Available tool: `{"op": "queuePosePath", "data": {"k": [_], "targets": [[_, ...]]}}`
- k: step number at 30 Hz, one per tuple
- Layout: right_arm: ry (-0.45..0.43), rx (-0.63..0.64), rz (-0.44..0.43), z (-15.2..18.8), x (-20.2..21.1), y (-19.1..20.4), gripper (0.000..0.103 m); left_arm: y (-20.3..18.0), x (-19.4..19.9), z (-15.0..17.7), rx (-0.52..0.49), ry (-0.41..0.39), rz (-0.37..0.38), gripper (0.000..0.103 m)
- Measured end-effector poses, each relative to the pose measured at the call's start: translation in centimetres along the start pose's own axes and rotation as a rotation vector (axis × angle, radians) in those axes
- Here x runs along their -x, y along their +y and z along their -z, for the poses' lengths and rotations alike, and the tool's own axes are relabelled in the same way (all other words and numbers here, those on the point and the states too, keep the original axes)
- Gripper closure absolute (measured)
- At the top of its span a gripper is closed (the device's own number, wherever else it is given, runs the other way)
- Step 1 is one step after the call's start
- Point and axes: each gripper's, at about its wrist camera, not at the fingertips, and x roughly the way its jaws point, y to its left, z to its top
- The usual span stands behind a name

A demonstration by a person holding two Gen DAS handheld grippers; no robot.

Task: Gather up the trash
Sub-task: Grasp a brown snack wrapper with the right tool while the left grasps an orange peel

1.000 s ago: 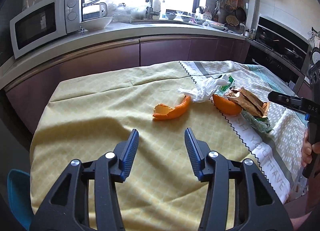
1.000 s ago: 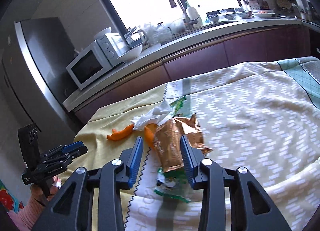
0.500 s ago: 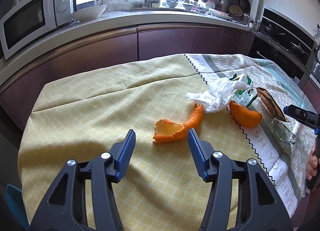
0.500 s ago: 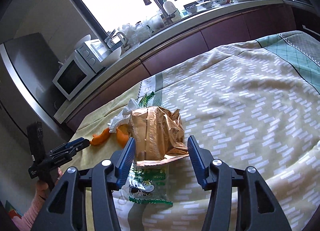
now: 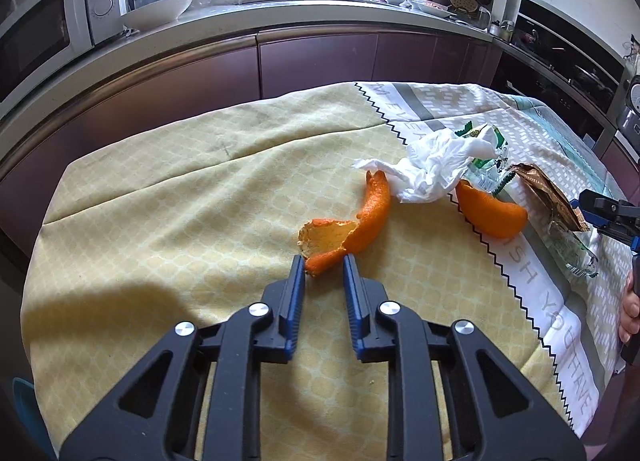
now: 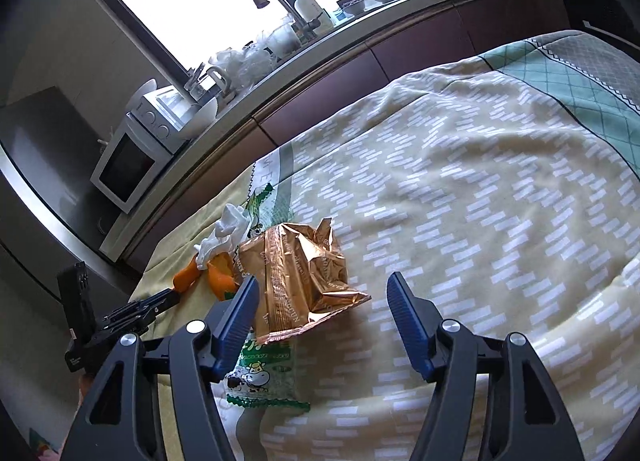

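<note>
Orange peel [image 5: 344, 235] end between narrowed left hand-held gripper [image 5: 324, 265] fingers; right hand-held gripper [image 6: 320, 293] wide open around gold wrapper [image 6: 298, 273].

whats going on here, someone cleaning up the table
Yes, a person is picking up trash from a cloth-covered table with a handheld gripper in each hand. The left gripper has its jaws narrowed around the near end of a curled orange peel. The right gripper is open, its jaws on either side of a crumpled gold snack wrapper. A white tissue, another peel piece and a green wrapper lie untouched.
</note>
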Motion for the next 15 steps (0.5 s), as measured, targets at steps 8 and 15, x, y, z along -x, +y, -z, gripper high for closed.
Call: {"op": "queuePosePath", "data": {"k": [8,15], "targets": [[0.032,0.014,-0.069,0.6,-0.3,0.9,0.057,-0.5,1.2,0.6,-0.005,-0.03,-0.01,0.093],[0.013,0.019,-0.113,0.8,0.5,1.3,0.096,-0.5,2.9,1.9,0.008,-0.052,-0.004,0.094]]}}
